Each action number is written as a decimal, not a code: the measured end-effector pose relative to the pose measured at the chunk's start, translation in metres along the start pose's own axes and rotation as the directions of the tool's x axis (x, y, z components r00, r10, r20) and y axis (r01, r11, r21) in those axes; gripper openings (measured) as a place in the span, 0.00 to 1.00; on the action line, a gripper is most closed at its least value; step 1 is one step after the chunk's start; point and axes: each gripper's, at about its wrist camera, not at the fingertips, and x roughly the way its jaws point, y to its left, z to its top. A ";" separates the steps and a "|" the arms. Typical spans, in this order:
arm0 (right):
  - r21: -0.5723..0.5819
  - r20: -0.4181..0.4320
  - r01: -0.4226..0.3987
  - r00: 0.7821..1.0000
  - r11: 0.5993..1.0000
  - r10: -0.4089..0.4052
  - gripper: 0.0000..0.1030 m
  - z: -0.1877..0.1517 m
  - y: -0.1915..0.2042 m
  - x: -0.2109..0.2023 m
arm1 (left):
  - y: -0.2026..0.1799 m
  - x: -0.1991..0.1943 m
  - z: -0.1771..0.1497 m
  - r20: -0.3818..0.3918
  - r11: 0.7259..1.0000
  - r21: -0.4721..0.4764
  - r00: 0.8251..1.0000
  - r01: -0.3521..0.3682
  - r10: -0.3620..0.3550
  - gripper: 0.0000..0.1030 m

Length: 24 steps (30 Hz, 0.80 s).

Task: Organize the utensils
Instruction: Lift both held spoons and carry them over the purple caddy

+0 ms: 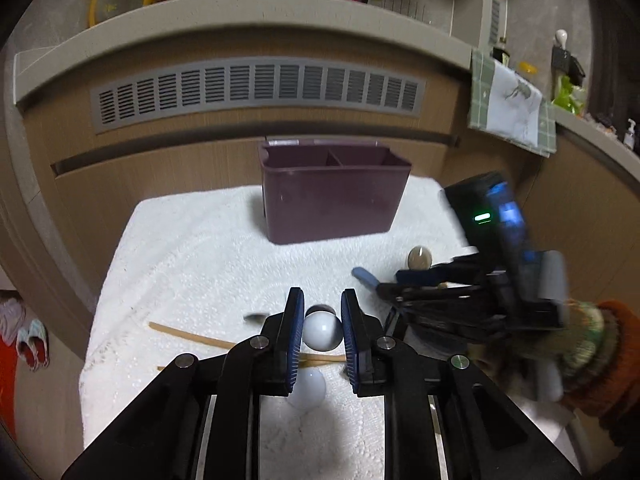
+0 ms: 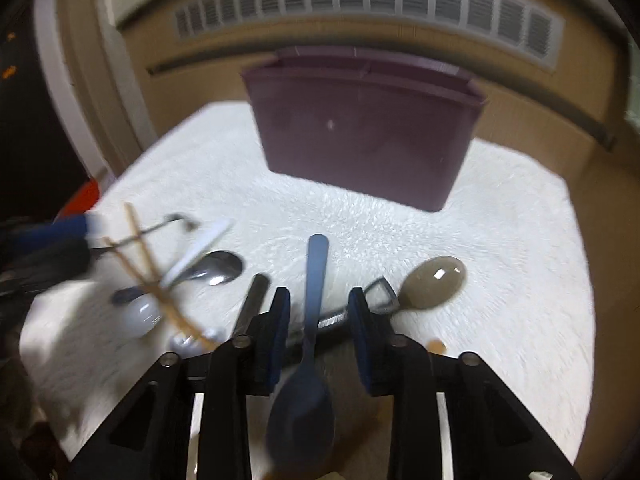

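- Left tool [image 1: 322, 334] pinched a white spoon [image 1: 322, 332] by its bowl, lifted clear of the white towel [image 1: 200, 264]; likely bound for the bin.
- Right tool [image 2: 318, 330] stood spread astride the blue spoon [image 2: 314, 300], pads not yet on its handle; lined up for a grab, I judged.
- Maroon bin [image 1: 332, 196] at 12 o'clock, divided, apparently empty.
- Chopsticks [image 1: 192, 338] and brown spoon [image 2: 434, 284] lay loose on the towel.
- No readable writing or brands.
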 end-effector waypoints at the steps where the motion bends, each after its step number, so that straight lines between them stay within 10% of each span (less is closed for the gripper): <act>1: 0.008 -0.026 0.013 1.000 1.000 -0.013 0.24 0.005 0.000 0.010 | 0.003 -0.004 0.002 0.007 1.000 -0.004 1.000 0.008 -0.008 0.17; 12: -0.032 0.060 -0.017 0.998 0.999 0.019 0.11 0.002 0.013 -0.021 | 0.017 -0.016 0.006 0.035 0.999 -0.038 0.999 0.012 -0.011 0.10; 24: 0.046 0.143 -0.022 0.990 0.999 0.015 0.11 -0.048 -0.005 -0.075 | 0.038 -0.003 -0.054 -0.114 0.989 -0.146 0.992 0.032 -0.049 0.17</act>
